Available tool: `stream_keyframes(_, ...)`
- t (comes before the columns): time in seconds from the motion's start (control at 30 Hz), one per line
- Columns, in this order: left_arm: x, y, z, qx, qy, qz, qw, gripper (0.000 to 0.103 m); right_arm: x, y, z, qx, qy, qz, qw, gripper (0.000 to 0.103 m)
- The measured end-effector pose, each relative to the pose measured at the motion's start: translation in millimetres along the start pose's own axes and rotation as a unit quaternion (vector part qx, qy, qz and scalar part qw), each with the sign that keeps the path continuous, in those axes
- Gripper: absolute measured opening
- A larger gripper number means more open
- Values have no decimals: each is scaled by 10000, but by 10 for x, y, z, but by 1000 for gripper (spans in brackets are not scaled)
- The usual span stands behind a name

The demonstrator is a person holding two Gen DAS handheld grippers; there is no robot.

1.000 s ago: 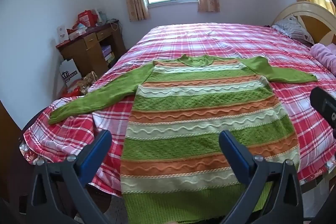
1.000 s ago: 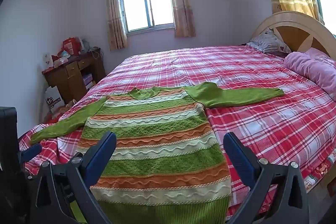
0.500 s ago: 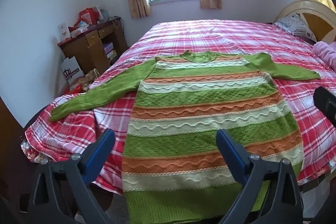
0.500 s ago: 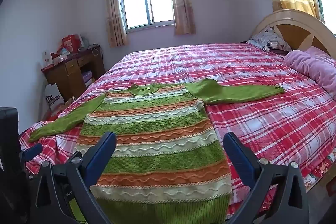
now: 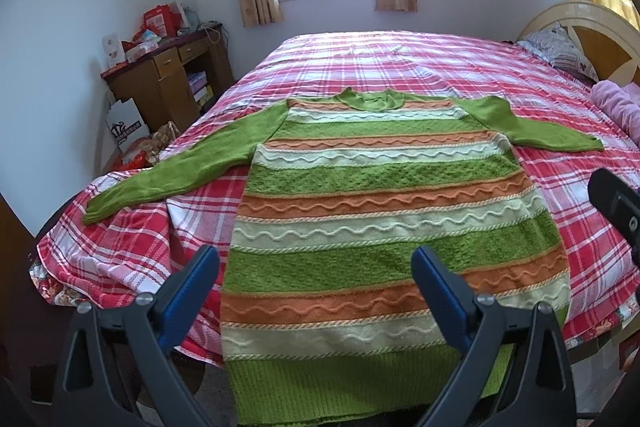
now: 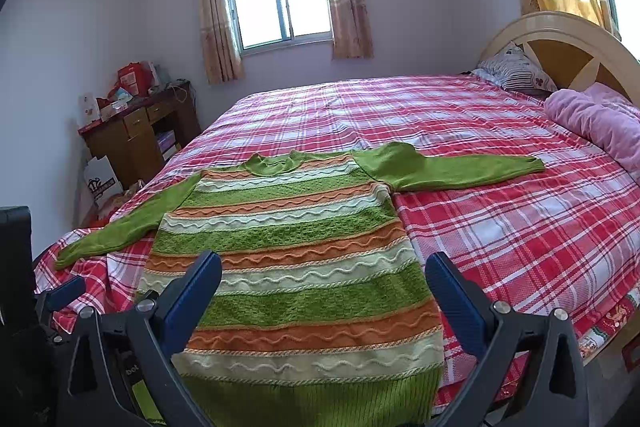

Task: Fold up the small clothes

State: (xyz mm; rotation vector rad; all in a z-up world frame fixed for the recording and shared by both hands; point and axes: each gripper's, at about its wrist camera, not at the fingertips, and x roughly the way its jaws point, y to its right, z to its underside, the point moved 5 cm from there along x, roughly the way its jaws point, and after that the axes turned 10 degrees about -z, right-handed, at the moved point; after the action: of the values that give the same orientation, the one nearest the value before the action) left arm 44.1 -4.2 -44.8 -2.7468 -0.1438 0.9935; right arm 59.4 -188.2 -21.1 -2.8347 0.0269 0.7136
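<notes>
since the striped sweater [image 5: 384,227], spread flat on the bed [image 6: 500,227] beyond both spread, empty jaws, looks soft and limp, its sleeve cuff is best pinched.

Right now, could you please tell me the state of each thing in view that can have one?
Sweater: spread flat, unfolded, sleeves out.
Left gripper: open, empty.
Right gripper: open, empty.
Curtains: drawn apart.
Pink blanket: bunched by the headboard.
</notes>
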Motion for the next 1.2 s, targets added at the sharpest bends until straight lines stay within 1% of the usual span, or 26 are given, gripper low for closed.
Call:
stream_keyframes(0.23, -4, -34, -2, -70, -27, 39, 10000, 99, 11, 5, 3, 26, -19, -15, 10000, 102)
stream_keyframes(1.2, 20, 17, 21, -53, -91, 67, 9999, 99, 41, -6, 34, 77, -118, -71, 9999, 102)
